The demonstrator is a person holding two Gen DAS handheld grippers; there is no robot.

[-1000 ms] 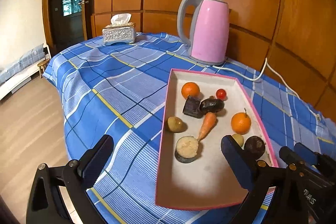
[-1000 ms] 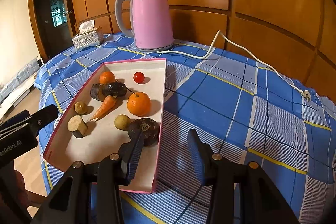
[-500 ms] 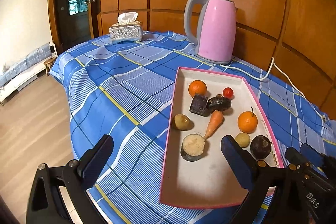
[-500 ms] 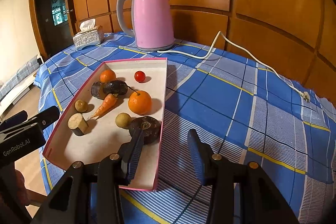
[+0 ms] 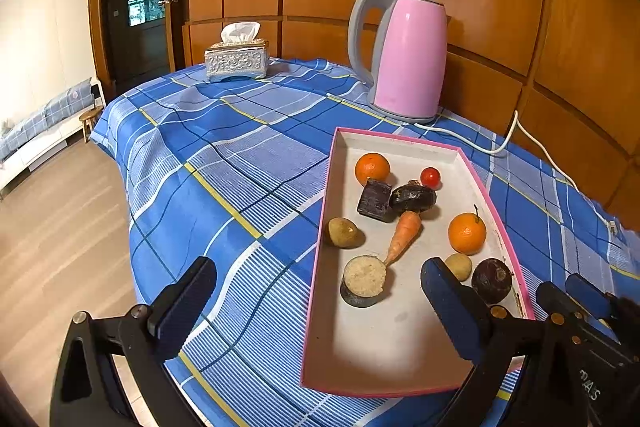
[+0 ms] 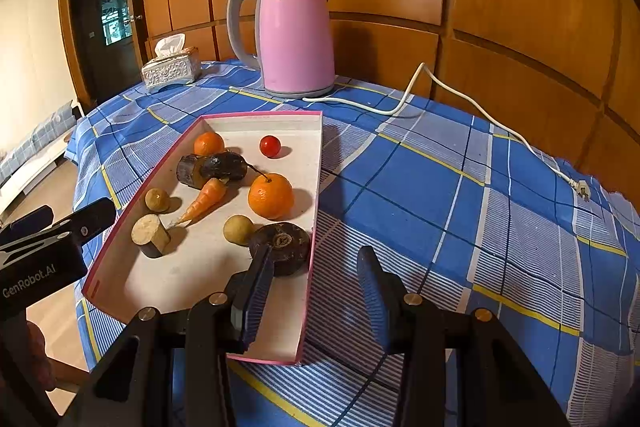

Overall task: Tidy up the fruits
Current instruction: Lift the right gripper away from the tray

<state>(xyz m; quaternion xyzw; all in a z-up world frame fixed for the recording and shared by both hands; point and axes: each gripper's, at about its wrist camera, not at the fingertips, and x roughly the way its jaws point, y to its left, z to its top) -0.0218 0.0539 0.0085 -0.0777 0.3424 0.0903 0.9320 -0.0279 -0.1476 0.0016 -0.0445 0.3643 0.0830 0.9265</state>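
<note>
Both tools hang over the near end of the pink tray (image 5: 504, 227), jaws apart and grasping nothing: the left tool (image 5: 316, 303) spread wide, the right tool (image 6: 316, 279) narrower, straddling the tray's right wall at lower centre. The fruits lie loose inside; an orange (image 6: 271, 195) sits mid-tray. Risk: closing here could nip the wall, tipping the tray so the fruits roll.

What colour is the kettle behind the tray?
The kettle is pink with a grey handle and base, clearest in the right wrist view.
</note>
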